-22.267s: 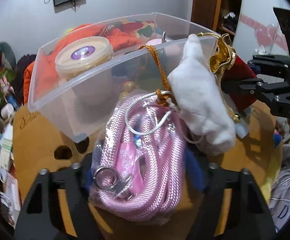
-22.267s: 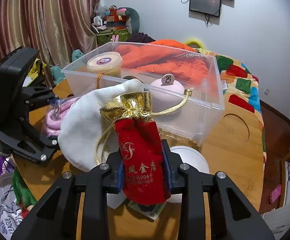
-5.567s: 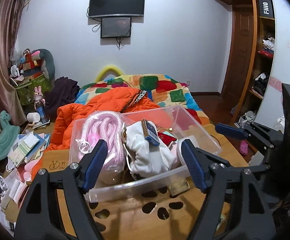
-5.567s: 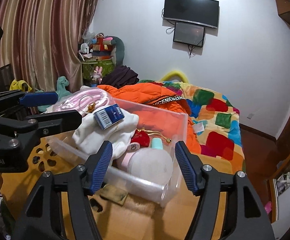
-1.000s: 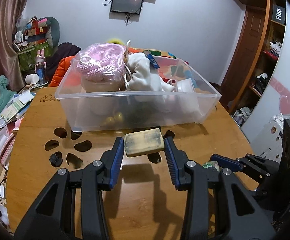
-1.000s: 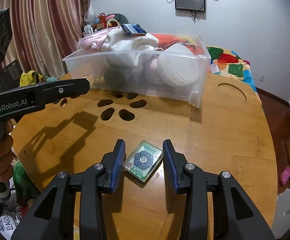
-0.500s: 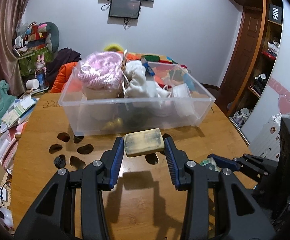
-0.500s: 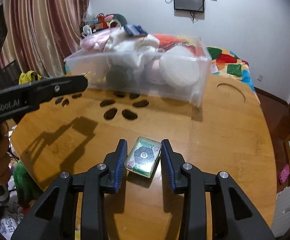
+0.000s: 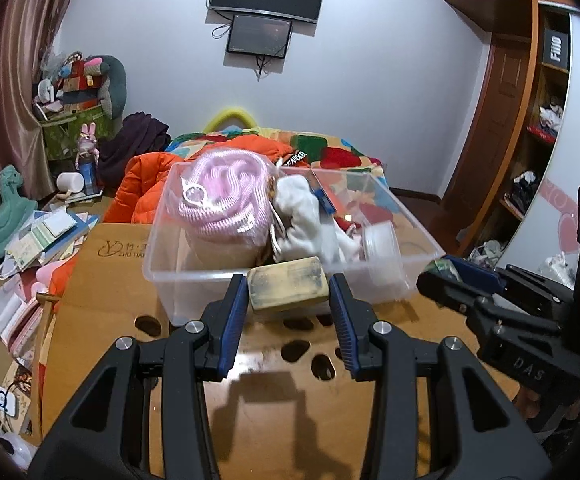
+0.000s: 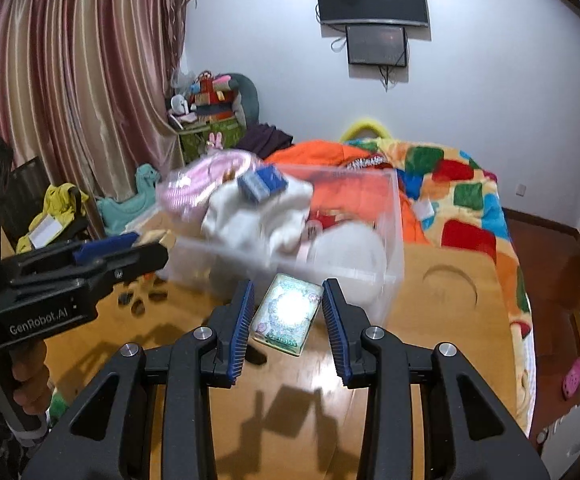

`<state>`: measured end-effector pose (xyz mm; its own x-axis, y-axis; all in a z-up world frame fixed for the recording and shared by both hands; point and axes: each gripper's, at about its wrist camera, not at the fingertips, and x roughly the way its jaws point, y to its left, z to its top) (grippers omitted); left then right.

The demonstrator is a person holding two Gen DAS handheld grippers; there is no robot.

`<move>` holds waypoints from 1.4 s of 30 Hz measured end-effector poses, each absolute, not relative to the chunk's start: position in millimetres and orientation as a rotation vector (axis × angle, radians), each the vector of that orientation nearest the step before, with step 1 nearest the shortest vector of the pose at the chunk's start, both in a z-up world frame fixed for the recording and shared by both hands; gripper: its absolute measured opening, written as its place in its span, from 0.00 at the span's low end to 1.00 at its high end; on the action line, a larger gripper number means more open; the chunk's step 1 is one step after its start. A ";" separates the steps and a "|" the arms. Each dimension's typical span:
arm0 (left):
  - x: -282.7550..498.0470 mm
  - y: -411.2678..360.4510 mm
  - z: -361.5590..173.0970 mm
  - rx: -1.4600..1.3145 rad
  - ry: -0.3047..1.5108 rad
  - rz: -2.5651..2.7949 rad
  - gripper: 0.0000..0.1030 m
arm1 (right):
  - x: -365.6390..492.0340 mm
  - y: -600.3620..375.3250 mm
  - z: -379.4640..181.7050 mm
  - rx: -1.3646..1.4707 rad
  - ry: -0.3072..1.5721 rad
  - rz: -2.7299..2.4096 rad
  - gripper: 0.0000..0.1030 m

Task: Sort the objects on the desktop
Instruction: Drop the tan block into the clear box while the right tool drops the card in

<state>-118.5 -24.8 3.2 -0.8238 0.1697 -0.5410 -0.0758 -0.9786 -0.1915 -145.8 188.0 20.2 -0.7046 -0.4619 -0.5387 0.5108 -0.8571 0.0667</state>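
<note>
My left gripper (image 9: 288,304) is shut on a tan, scuffed rectangular block (image 9: 288,286), held above the wooden table just in front of the clear plastic bin (image 9: 158,264). My right gripper (image 10: 288,320) is shut on a small flat box with a flower pattern (image 10: 288,312), lifted off the table near the bin's right front corner (image 10: 393,268). The bin is heaped with a bagged pink rope (image 9: 226,200), a white cloth (image 9: 301,216), a blue card box (image 10: 262,182) and a round white lid (image 10: 349,252). In each wrist view the other gripper shows at the side.
The round wooden table (image 10: 449,320) has paw-shaped cutouts (image 9: 297,350) in front of the bin. A bed with a patchwork blanket (image 10: 461,196) and an orange jacket lies behind. Papers and toys clutter the floor at the left (image 9: 30,240). A hand holds the left gripper's handle (image 10: 22,372).
The right gripper's fingers shut on the flowered box on the table and lifted it. Both grippers rose with their items, so the bin now appears lower in both views.
</note>
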 end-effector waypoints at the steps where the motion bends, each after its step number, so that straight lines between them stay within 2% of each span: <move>1: -120.8 -27.5 4.3 -0.873 -0.248 2.878 0.40 | -148.2 187.1 22.0 0.750 0.118 -2.494 0.31; 9: -136.6 -50.8 -1.2 -0.906 -0.250 2.939 0.40 | -176.2 181.4 33.1 0.716 0.080 -2.507 0.31; 18: -150.1 -52.7 -6.7 -0.913 -0.195 2.959 0.40 | -204.2 172.7 20.4 0.764 0.047 -2.490 0.31; 29: -156.8 -51.6 -9.2 -0.912 -0.179 2.968 0.40 | -209.2 156.2 7.6 0.777 0.116 -2.478 0.31; 32: -154.2 -50.1 -8.5 -0.908 -0.184 2.959 0.45 | -203.9 153.3 5.9 0.775 0.137 -2.471 0.32; 35: -151.6 -46.6 -7.1 -0.902 -0.172 2.950 0.52 | -201.5 156.4 7.2 0.789 0.119 -2.469 0.37; 42: -141.1 -42.0 -2.8 -0.894 -0.164 2.940 0.53 | -190.4 159.9 12.4 0.791 0.121 -2.489 0.40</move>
